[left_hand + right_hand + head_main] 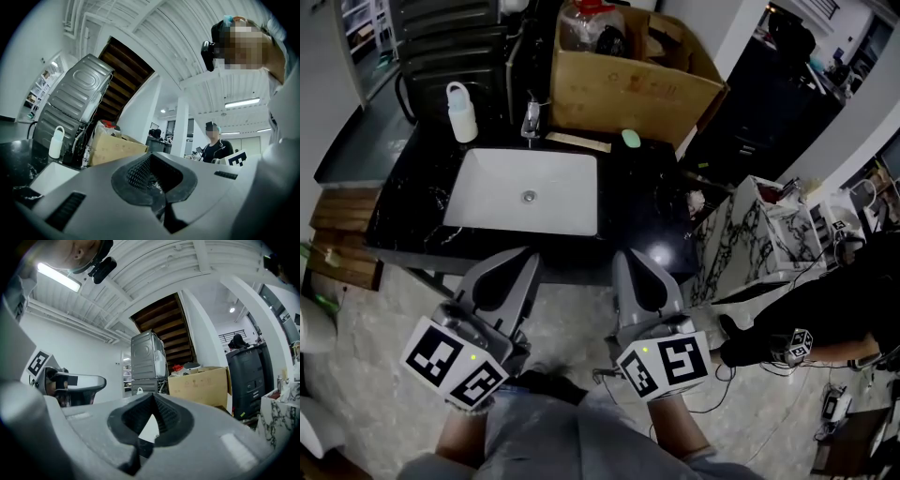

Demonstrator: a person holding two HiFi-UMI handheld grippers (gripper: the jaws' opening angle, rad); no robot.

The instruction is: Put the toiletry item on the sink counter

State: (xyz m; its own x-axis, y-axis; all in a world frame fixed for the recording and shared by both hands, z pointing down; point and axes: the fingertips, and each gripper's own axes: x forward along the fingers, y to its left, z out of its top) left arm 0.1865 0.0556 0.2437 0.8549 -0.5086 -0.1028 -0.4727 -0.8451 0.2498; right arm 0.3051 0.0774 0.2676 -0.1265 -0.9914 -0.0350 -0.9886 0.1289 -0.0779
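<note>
A white bottle with a loop handle (461, 111) (56, 142) stands at the back left of the black sink counter (647, 202), left of the faucet (531, 120). A small green soap-like item (631, 139) lies at the back right, in front of a cardboard box (633, 80). A white basin (525, 192) is set into the counter. My left gripper (519, 257) (151, 157) and right gripper (628, 259) (152, 395) hang side by side in front of the counter's front edge, close to my body. Both are shut with nothing between the jaws.
A marble-patterned cabinet (750, 234) stands right of the counter. Another person's black sleeve (825, 323) reaches in at the right, with cables on the floor. A wooden step (342, 234) is at the left, and a dark metal appliance (450, 37) behind the counter.
</note>
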